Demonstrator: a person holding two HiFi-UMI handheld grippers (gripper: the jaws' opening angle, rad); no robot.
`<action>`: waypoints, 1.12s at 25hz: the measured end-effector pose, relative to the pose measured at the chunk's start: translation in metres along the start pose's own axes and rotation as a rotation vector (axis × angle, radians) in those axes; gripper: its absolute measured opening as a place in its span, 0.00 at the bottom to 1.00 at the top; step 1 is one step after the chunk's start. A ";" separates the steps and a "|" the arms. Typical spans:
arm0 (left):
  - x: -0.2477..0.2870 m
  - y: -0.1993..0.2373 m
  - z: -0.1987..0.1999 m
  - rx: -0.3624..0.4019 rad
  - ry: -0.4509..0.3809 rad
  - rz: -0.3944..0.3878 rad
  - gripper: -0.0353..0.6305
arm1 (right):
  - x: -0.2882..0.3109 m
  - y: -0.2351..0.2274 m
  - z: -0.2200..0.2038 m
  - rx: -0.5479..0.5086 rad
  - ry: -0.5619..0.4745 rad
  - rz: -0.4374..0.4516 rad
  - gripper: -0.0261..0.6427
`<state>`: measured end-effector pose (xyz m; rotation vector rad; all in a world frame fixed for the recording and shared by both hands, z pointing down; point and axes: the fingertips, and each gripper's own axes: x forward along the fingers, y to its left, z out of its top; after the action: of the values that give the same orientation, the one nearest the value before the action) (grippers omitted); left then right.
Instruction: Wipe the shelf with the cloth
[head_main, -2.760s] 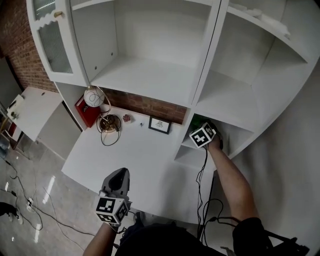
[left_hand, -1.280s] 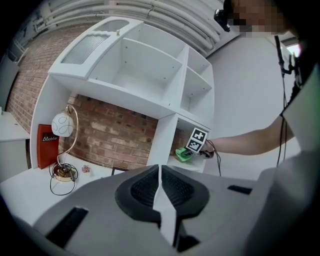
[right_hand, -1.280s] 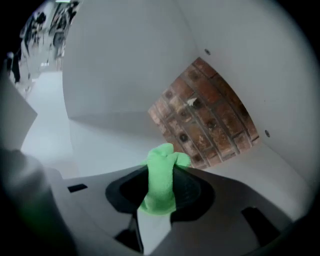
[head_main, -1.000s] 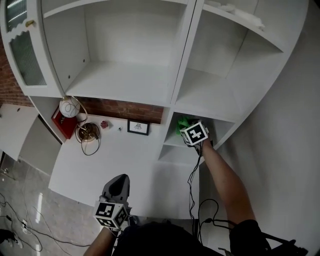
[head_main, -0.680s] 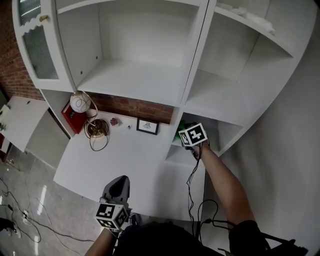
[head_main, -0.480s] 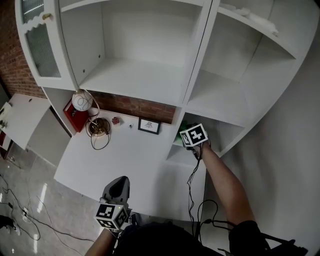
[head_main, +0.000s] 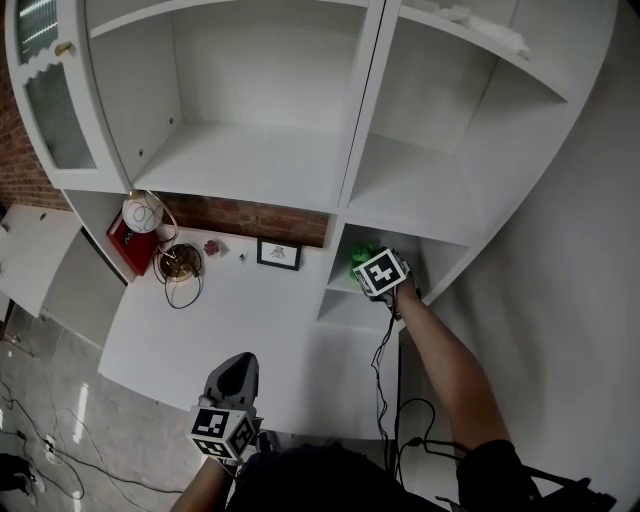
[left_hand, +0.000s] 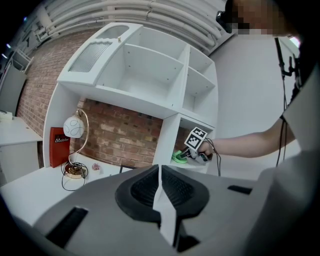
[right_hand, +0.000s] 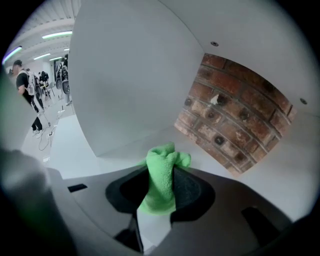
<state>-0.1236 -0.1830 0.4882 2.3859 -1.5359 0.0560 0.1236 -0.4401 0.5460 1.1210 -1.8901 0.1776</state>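
Note:
A green cloth (right_hand: 161, 181) is pinched between the jaws of my right gripper (right_hand: 159, 192), which is shut on it. That gripper (head_main: 381, 274) reaches into the low right compartment of the white shelf unit (head_main: 352, 160), with the cloth (head_main: 360, 258) bunched on the small shelf board (head_main: 346, 284) there. The left gripper view shows the same cloth (left_hand: 178, 155) lying on that board. My left gripper (head_main: 230, 385) hangs low near my body over the desk, jaws closed together with nothing between them (left_hand: 160, 181).
A white desk (head_main: 220, 320) runs under the shelf unit. On it stand a globe lamp (head_main: 140, 214), a red box (head_main: 122, 240), a coiled cable (head_main: 178, 268) and a small picture frame (head_main: 279, 254). A brick wall (right_hand: 235, 120) backs the compartment.
The right gripper with the cloth has shifted slightly forward and back along the low shelf board. The head view swung sideways. The left gripper stayed where it was.

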 end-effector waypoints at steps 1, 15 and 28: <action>0.002 -0.002 0.000 0.000 0.001 -0.009 0.08 | 0.000 -0.006 -0.004 -0.007 0.003 -0.015 0.22; 0.025 -0.025 -0.003 -0.002 0.018 -0.121 0.08 | -0.023 -0.045 -0.072 -0.128 0.283 -0.202 0.22; 0.026 -0.031 -0.005 -0.010 0.027 -0.168 0.08 | -0.040 -0.065 -0.108 -0.525 0.637 -0.409 0.22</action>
<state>-0.0842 -0.1929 0.4912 2.4864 -1.3152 0.0435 0.2474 -0.3963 0.5594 0.9136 -1.0311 -0.1711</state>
